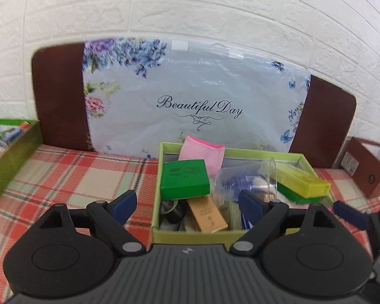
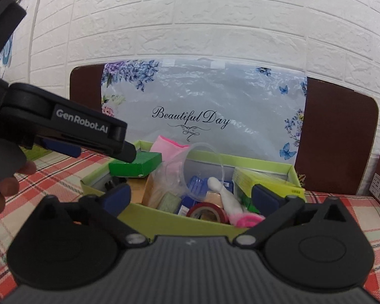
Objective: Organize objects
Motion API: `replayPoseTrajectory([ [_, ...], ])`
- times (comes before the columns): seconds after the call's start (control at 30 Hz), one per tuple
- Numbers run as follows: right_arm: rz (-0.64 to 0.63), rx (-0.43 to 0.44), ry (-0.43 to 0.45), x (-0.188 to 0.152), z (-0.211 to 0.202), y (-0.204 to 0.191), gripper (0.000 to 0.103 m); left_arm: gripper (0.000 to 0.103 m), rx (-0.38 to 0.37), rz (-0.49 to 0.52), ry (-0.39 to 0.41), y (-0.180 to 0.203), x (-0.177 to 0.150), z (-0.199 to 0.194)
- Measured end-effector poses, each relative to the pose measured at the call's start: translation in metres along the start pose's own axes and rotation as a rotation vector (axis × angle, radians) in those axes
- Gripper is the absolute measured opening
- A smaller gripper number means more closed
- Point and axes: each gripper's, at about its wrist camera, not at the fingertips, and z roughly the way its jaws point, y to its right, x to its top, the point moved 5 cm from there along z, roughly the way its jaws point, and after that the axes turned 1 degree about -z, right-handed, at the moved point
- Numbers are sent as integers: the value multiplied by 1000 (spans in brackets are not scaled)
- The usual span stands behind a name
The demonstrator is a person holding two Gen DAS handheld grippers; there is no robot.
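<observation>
Left wrist view: left gripper (image 1: 187, 206) nearest the lens, jaws spread wide, nothing between the blue pads (image 1: 125, 204); poised over near wall of light-green box (image 1: 200, 235), which serves as landmark. Inside box, toward its left wall: green carton (image 1: 185, 179), flat, long axis running across the fingers; tan carton (image 1: 207, 214) just nearer, angled toward the near wall, directly ahead between the pads. Pink cloth (image 1: 202, 154) propped at far wall; clear plastic cup (image 1: 243, 177) on its side mid-box; yellow carton (image 1: 301, 179) toward right wall. Dark round item beside tan carton not identifiable. Second green tray (image 1: 12, 157) well left of box, cut off by frame. Right wrist view: right gripper (image 2: 195, 197) also wide open, empty, at near wall of box; red tape roll (image 2: 207, 212) and white-and-pink item (image 2: 230, 202) lie closest ahead. Left gripper enters from left above green carton, so judged nearer to that side. Box floor largely hidden under clutter.
</observation>
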Motion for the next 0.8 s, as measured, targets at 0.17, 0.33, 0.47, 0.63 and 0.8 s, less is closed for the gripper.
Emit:
replayPoseTrajectory([
  [0.17,15,-47,11,-3,-49,10,103,97,55,26,46,10,-15,-51],
  [0.33,70,-104,-33,-17,-100,22,103,98,75,38,54,21,-45,-98],
  [0.47,113,-138,-80,-37,-136,27,103,99,91,41,20,28,-74,-120],
  [0.63,131,-168,-117,-58,-166,25,103,99,88,21,-30,31,-100,-131],
  [0.8,114,-172,-136,-68,-175,18,103,99,110,32,-49,30,-107,-130],
])
